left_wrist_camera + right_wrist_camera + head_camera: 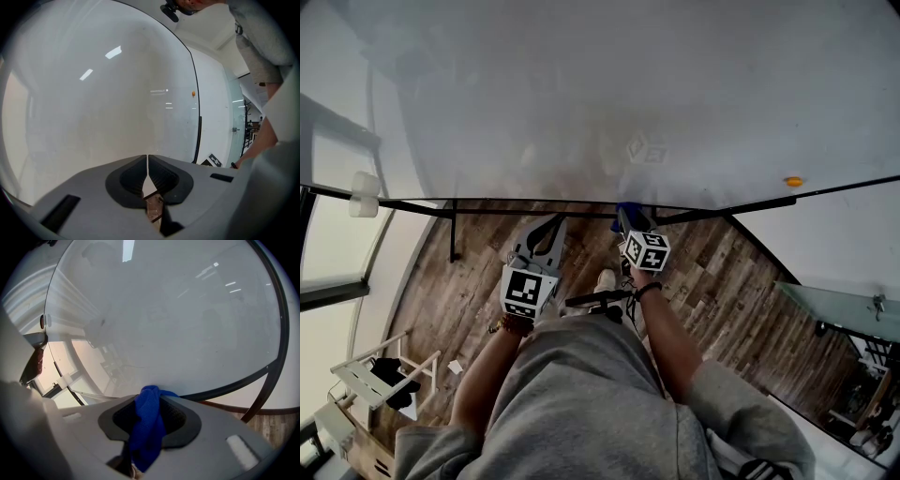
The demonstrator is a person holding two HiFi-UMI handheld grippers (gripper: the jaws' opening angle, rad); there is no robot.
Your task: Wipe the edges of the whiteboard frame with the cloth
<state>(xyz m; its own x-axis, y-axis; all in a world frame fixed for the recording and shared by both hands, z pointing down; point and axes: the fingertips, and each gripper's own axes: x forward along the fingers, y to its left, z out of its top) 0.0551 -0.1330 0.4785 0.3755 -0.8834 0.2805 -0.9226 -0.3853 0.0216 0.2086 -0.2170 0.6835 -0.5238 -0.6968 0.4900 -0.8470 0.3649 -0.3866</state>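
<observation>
The blue cloth [147, 427] is clenched in the right tongs [150, 397]. It is bunched into a narrow strip whose long axis runs from 6 to 12 o'clock along the gap between the jaws. Its rounded top pokes out past the tips and points at the board. In the head view this tuft sits right at the dark frame [225, 386], at the lower edge of the whiteboard [609, 84]. That frame bar lies lengthwise from 9 to 3 o'clock and is bowed by the lens.

The left tongs [147, 158] are clamped together with nothing between the jaws. They point at the bare board face, just beside the right tongs at their 9 o'clock side and short of the frame.

The board is pale, glossy and faintly smeared, and ceiling lights reflect in it. A small orange spot [793, 181] sits near its lower edge at 3 o'clock. A white block [364, 194] rests at the frame's 9 o'clock end. Below is a wood-plank floor [712, 272], with a glass panel [834, 309] at 4 o'clock and a pale wooden rack [380, 380] at 8 o'clock.

The person's grey clothing [581, 403] hides the floor at 6 o'clock. The cloth's lower end disappears behind the tongs' body. The board's top and sides are cut off, so only the bottom bar and one side bar of the frame show.
</observation>
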